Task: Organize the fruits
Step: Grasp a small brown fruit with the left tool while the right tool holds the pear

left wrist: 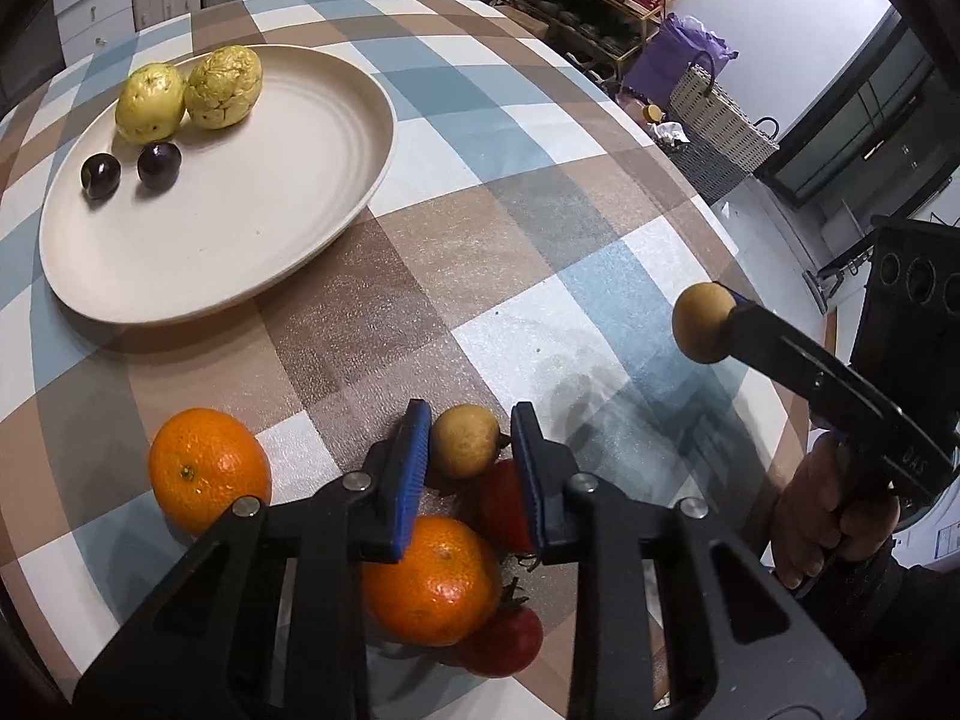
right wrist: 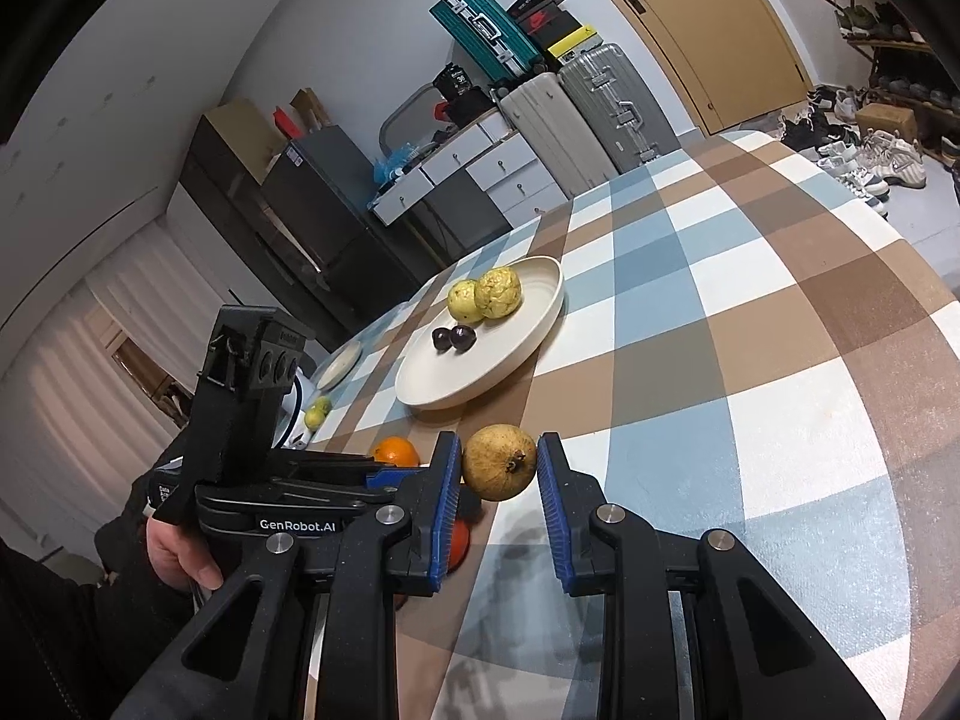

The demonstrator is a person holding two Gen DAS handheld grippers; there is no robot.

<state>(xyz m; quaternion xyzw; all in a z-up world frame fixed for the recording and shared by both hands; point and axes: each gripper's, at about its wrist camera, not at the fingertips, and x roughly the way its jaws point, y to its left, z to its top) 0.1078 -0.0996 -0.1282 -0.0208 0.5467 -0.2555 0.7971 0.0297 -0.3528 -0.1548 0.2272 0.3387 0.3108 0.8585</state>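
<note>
One "GenRobot.AI" label, left hand-held gripper (right wrist: 384, 476)

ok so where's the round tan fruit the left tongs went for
In the left wrist view the tan fruit sits low and centre between the left tongs, just beyond a red tomato and an orange.

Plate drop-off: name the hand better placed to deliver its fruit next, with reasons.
Right. The right gripper already holds its brown fruit lifted clear, aimed toward the plate. The left gripper has only clamped its small fruit among the oranges.
</note>
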